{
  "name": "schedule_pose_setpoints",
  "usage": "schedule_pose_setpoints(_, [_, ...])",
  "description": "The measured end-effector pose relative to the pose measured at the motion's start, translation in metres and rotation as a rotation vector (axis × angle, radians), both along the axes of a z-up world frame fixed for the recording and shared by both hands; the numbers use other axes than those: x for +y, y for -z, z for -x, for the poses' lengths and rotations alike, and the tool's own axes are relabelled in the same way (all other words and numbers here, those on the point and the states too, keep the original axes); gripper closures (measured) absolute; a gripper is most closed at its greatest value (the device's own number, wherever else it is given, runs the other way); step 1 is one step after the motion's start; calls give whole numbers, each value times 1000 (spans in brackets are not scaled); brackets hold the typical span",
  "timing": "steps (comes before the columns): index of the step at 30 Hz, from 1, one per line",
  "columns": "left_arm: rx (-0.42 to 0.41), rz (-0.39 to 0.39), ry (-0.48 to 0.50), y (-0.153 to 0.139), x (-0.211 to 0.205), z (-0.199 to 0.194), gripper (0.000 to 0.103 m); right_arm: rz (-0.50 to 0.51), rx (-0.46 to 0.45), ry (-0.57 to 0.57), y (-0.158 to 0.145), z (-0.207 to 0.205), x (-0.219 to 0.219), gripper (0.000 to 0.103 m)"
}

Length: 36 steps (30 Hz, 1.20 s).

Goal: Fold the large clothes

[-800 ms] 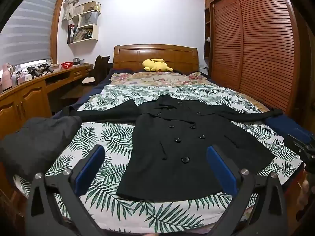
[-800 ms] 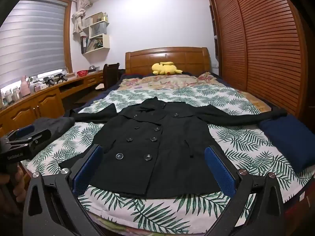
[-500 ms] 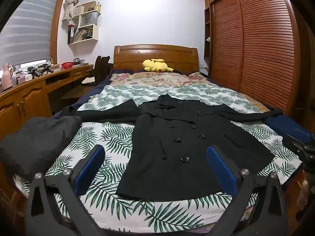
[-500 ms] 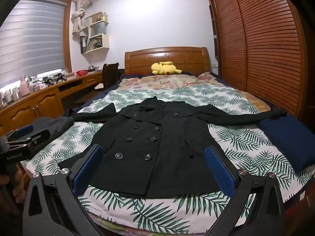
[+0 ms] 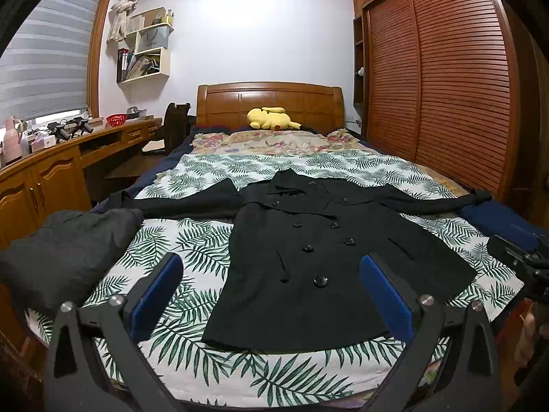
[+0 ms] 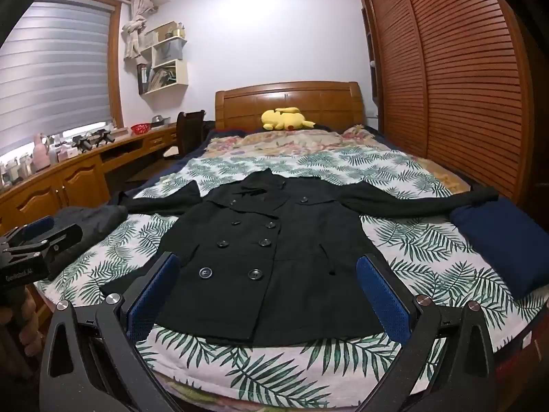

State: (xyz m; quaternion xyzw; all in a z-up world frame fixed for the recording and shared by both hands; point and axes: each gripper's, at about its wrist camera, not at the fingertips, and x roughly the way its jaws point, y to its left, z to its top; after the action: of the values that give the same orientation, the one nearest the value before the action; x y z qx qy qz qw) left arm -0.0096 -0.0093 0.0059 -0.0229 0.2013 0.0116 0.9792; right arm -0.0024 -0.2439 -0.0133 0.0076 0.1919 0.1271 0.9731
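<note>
A black double-breasted coat (image 5: 319, 250) (image 6: 271, 254) lies flat, front up, on the leaf-print bedspread (image 5: 192, 240), both sleeves spread out to the sides. My left gripper (image 5: 271, 271) hovers open above the foot of the bed near the coat's hem, nothing between its blue pads (image 5: 156, 295). My right gripper (image 6: 267, 271) is also open and empty, held over the hem from a little further right. Each gripper shows at the edge of the other's view: the right gripper (image 5: 525, 261), the left gripper (image 6: 31, 243).
A folded dark grey garment (image 5: 68, 254) sits at the bed's left corner and a folded navy one (image 6: 504, 240) at the right edge. A yellow plush toy (image 5: 271, 118) lies by the headboard. Wooden desk and cabinets (image 5: 37, 185) run along the left, slatted wardrobe doors (image 5: 456, 96) along the right.
</note>
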Motion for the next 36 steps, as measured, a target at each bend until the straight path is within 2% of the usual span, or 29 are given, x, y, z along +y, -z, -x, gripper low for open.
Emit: schedule_pose_setpoints(36, [-3, -1, -1, -5, -1, 0, 0, -4, 1, 2, 0, -2, 0, 0])
